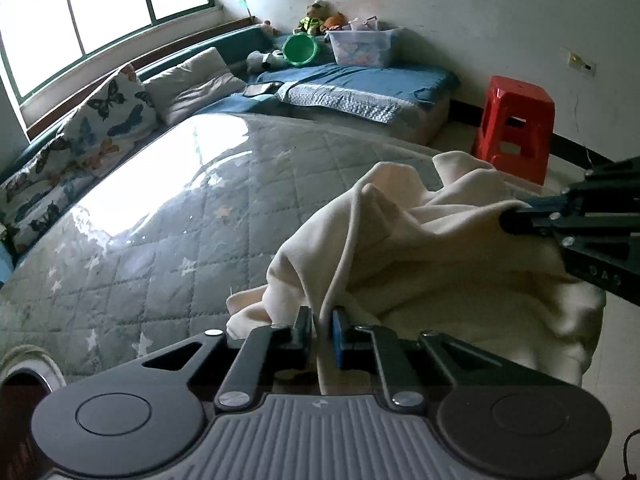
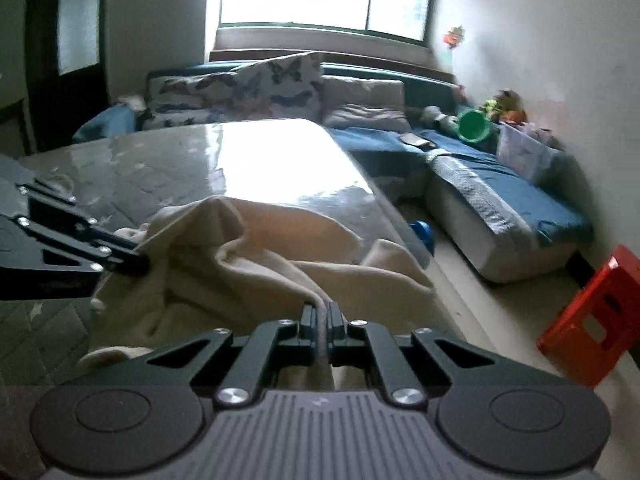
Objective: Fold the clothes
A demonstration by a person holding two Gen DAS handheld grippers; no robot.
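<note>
Left wrist view: the left hand-held gripper (image 1: 320,328) has its fingers pressed together on a fold of the cream garment (image 1: 440,264), and the right hand-held gripper (image 1: 520,220), coming in from the right, pinches another bunch of the same cloth. The right wrist view agrees: the right hand-held gripper (image 2: 319,322) nips a ridge of the cream garment (image 2: 260,264), with the left hand-held gripper (image 2: 136,262) clamped at its far-left edge. The garment lies crumpled at the near right corner of the surface (image 1: 180,216), part of it draped over the edge toward the floor.

The cloth looks soft, thick and fleecy, heaped in rounded folds with no clear hem or sleeve showing. The surface wears a quilted grey star-print cover under a glossy, reflective sheet.

Risks, as I judge them: each pinch may hold several layers, so spreading could drag the bundle rather than open it; the slick sheet could let the overhanging weight slide the garment off.
</note>
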